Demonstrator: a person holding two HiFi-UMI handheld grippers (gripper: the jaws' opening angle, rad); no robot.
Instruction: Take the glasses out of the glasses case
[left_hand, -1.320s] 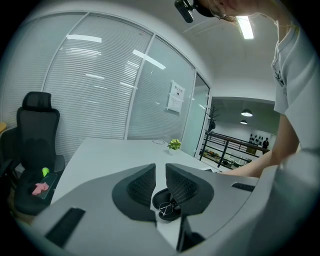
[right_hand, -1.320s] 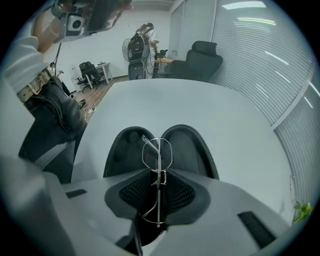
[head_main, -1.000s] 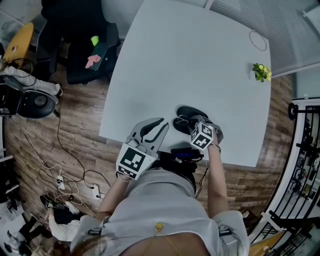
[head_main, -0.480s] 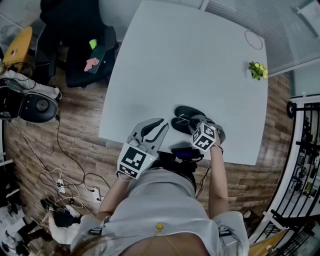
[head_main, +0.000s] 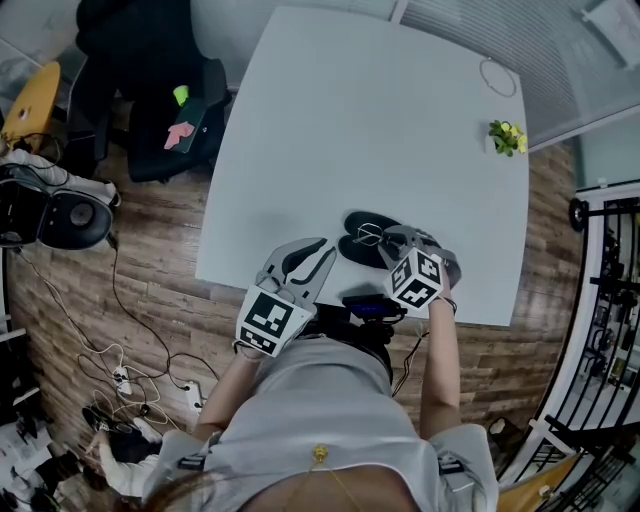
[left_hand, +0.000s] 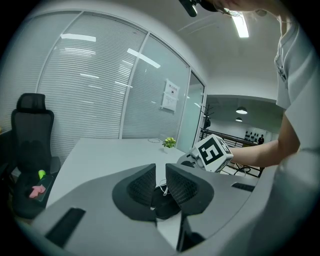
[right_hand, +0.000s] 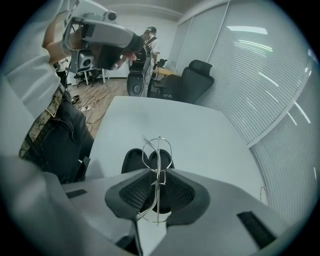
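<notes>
Firmly, the right gripper (right_hand: 157, 181) has its jaws closed on the glasses (right_hand: 159, 150). The thin wire frame stands on edge between the ribbed pads (right_hand: 134, 194), with its rims reaching out past the fingertips and a short length of wire hanging back behind the pads.

Just beyond those fingertips and below the frame, the black glasses case (right_hand: 131, 159) lies open on the white table (right_hand: 165, 120). In the head view the frame shows over the two dark halves of the case. Whether it touches them I cannot tell.

Farther ahead of this gripper the tabletop runs on to a dark office chair (right_hand: 197, 80) at its far end.

The left gripper (left_hand: 160, 174) hovers over the near edge of the table, off to the right gripper's left side. Its jaws stand slightly apart and nothing is between them. Through the narrow gap the case shows ahead, and the right gripper's marker cube (left_hand: 212, 152) sits ahead and to the right. A small green plant (left_hand: 169, 143) stands well beyond both grippers, near the table's far corner.
</notes>
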